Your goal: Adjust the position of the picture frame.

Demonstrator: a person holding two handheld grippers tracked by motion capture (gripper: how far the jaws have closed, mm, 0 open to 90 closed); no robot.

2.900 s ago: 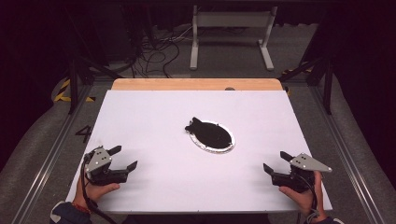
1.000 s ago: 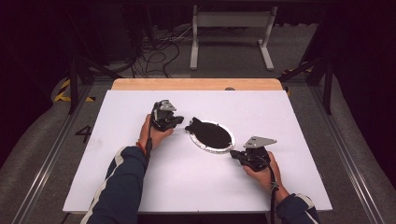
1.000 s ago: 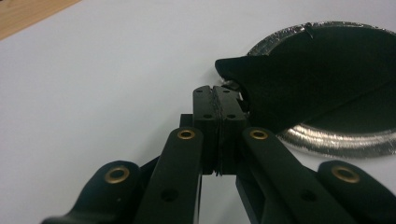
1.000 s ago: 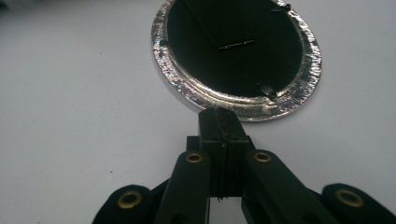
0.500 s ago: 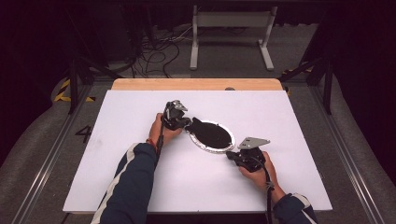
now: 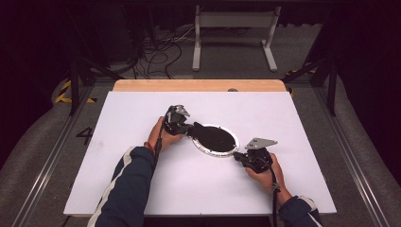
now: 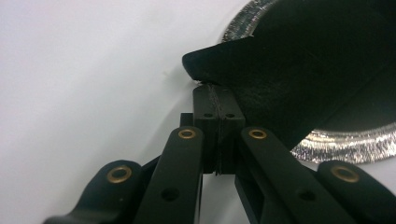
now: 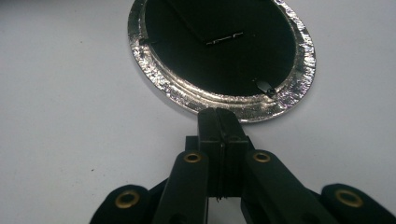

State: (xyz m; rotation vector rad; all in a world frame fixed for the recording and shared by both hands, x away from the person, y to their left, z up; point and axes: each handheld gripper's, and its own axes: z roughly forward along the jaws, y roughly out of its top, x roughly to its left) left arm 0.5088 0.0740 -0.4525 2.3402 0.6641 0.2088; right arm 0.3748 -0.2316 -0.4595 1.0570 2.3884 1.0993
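The white table top (image 6: pixel 156 189) carries one thing to work on: the round silver foil dish with its black insert (image 6: pixel 216 139), sitting a little past the middle, with the pointed black flap (image 7: pixel 280 79) sticking out over its rim toward my left hand.

As I judge it, I am at the very start — both tools have reached the dish, and nothing has been lifted or peeled yet. My left gripper (image 6: pixel 185 127) has its jaws pressed together right at the tip of that flap; in the left gripper view the flap's edge lies just above the closed pads and touches them, but I cannot tell whether any of it is pinched between them. My right gripper (image 6: pixel 238 156) is closed too, its tips at the crinkled near rim of the dish — holding it down, I think, more than holding it. Still to do: raise the flap and whatever follows.

What the black insert is made of I cannot make out; it reads as flat darkness. The pale mark on it in the right gripper view is too small to identify.
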